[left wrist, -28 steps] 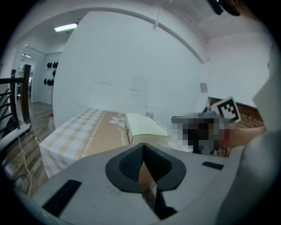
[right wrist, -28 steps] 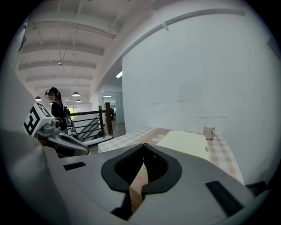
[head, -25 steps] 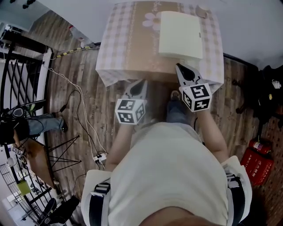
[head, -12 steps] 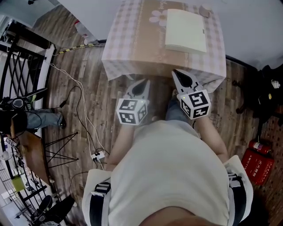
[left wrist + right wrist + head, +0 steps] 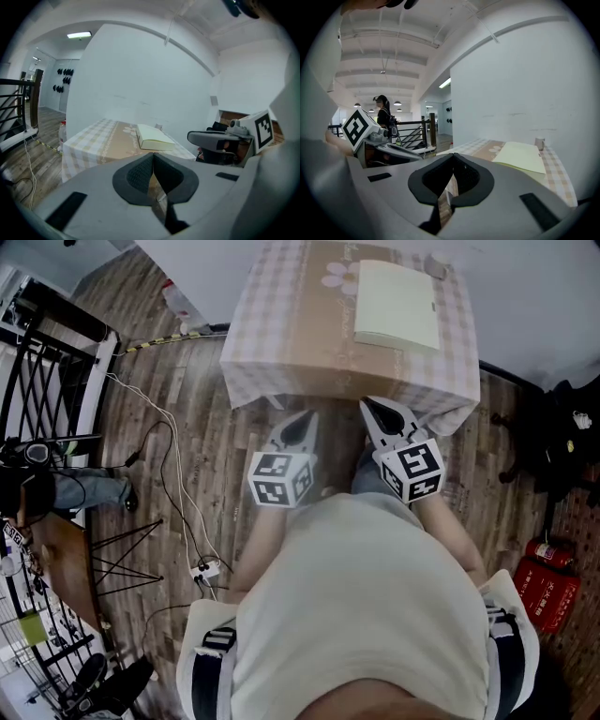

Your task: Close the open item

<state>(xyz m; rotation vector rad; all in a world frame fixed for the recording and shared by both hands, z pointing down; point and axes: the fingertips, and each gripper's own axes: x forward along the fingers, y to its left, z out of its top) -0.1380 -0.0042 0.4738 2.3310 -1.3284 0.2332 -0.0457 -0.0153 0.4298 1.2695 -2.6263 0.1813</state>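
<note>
Book (image 5: 397, 304) is lying flat on the checkered counter (image 5: 281, 324), upper right of the head view, and looking already closed. You are holding the left hand-held gripper (image 5: 302, 418) and right hand-held gripper (image 5: 367, 404) clenched, empty, below the counter's edge; avoid brushing the cover.

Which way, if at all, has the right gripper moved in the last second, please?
Yes: the right gripper has drawn back from the pale book on the checked-cloth table, toward the person.
</note>
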